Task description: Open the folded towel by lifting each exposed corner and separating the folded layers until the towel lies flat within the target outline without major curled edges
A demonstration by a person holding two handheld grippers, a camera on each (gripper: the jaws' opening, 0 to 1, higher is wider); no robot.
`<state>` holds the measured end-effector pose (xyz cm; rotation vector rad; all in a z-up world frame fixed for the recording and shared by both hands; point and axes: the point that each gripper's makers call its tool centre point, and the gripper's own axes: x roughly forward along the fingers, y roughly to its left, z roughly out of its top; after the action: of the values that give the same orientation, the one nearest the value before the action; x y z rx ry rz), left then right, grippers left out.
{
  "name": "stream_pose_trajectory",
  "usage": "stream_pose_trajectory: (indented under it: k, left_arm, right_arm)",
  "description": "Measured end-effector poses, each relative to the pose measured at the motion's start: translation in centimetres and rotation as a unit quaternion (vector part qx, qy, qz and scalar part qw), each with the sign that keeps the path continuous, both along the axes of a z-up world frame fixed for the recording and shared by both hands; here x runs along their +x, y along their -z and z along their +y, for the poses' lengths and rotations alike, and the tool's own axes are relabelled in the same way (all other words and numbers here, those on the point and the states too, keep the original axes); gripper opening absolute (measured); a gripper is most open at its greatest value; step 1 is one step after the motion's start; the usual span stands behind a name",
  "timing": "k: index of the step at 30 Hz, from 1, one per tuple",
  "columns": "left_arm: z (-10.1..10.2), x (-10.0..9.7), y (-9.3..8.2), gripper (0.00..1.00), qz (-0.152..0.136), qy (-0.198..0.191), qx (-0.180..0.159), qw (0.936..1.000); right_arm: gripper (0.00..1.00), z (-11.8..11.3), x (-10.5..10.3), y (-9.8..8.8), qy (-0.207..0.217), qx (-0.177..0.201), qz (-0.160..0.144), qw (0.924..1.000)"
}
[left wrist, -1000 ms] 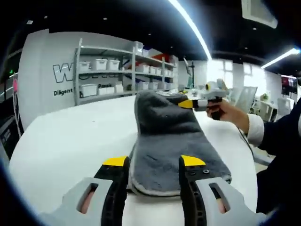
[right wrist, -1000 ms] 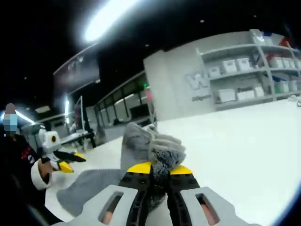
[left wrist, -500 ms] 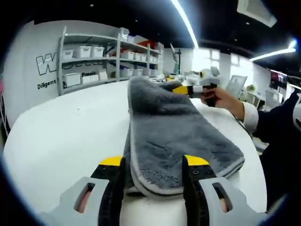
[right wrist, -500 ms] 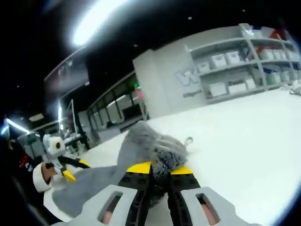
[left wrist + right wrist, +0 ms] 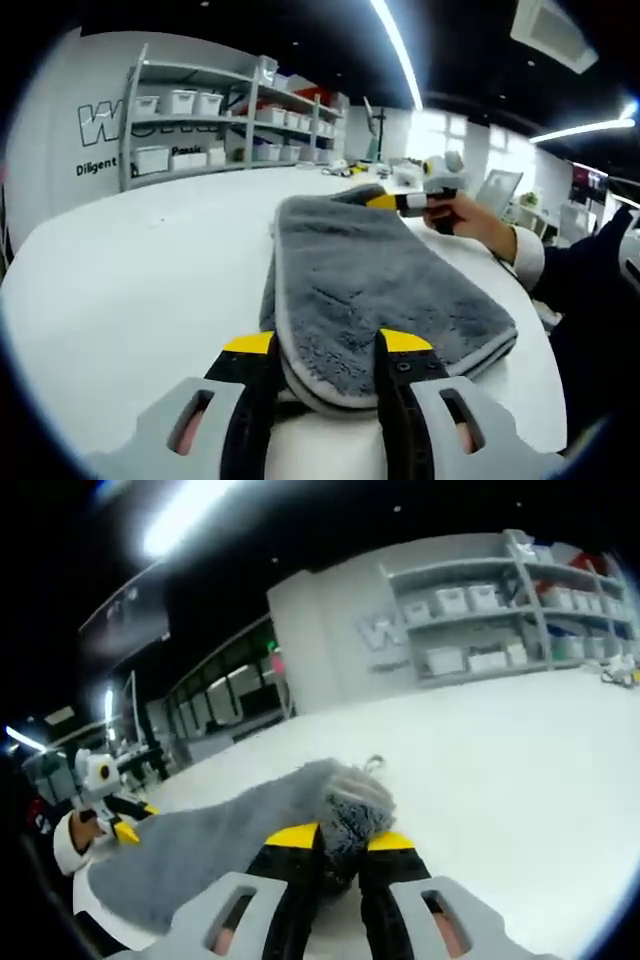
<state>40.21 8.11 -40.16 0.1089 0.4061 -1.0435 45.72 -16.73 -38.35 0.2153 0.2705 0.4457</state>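
"Diligent", under large cut-off "W", on the grey wall point(image 5: 60, 120)

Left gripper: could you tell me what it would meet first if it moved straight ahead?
The left gripper would push straight into the grey plush towel, whose near folded edge already lies between its open jaws on the white table.

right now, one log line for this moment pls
towel: grey, still folded on white table | right claw: shut on towel edge | left claw: open, straddling near towel end
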Motion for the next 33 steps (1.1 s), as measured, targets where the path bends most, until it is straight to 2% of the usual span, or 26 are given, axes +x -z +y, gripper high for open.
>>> stream_pose_trajectory:
  k: [3,7,13,16,18,20,25,28,31,33]
  left_arm:
    - [0.0,-0.1,0.0,0.36,0.001,-0.001,-0.001,1.0]
    - [0.2,-0.3,-0.2,0.31,-0.016,-0.007,0.004,0.9998]
    - [0.3,-0.4,-0.2,0.28,-0.015,-0.007,-0.001,0.9999]
    - [0.3,-0.5,-0.3,0.24,-0.019,-0.012,0.001,0.9997]
    - [0.3,-0.5,-0.4,0.21,-0.021,-0.012,0.002,0.9997]
    - [0.3,-0.6,-0.2,0.21,-0.016,-0.013,0.003,0.9998]
    - [0.3,-1.0,-0.2,0.19,-0.016,-0.011,0.006,0.9998]
    - [0.3,-1.2,-0.2,0.19,-0.016,-0.011,0.008,0.9998]
    - [0.2,-1.2,-0.2,0.19,-0.016,-0.013,0.008,0.9998]
    - [0.2,-1.3,-0.2,0.19,-0.018,-0.013,0.011,0.9997]
  right_arm:
    - [0.11,-0.2,0.0,0.2,0.004,-0.003,0.002,1.0]
    - [0.13,-0.8,0.2,0.3,0.012,-0.018,0.0,0.9998]
    - [0.16,-2.0,0.5,0.3,0.031,-0.022,-0.003,0.9993]
    - [0.19,-3.8,1.0,-0.2,0.065,-0.054,-0.02,0.9962]
    - [0.09,-5.1,1.2,-0.9,0.093,-0.077,-0.041,0.9918]
    - [0.02,-5.5,1.1,-1.7,0.099,-0.071,-0.058,0.9908]
    - [0.0,-5.9,1.1,-2.7,0.105,-0.093,-0.076,0.9873]
    - [0.0,-6.1,1.1,-3.1,0.103,-0.128,-0.089,0.9823]
    - [0.0,-6.1,1.0,-2.7,0.099,-0.202,-0.091,0.9702]
    - [0.0,-5.3,1.1,-3.1,0.088,-0.214,-0.106,0.9671]
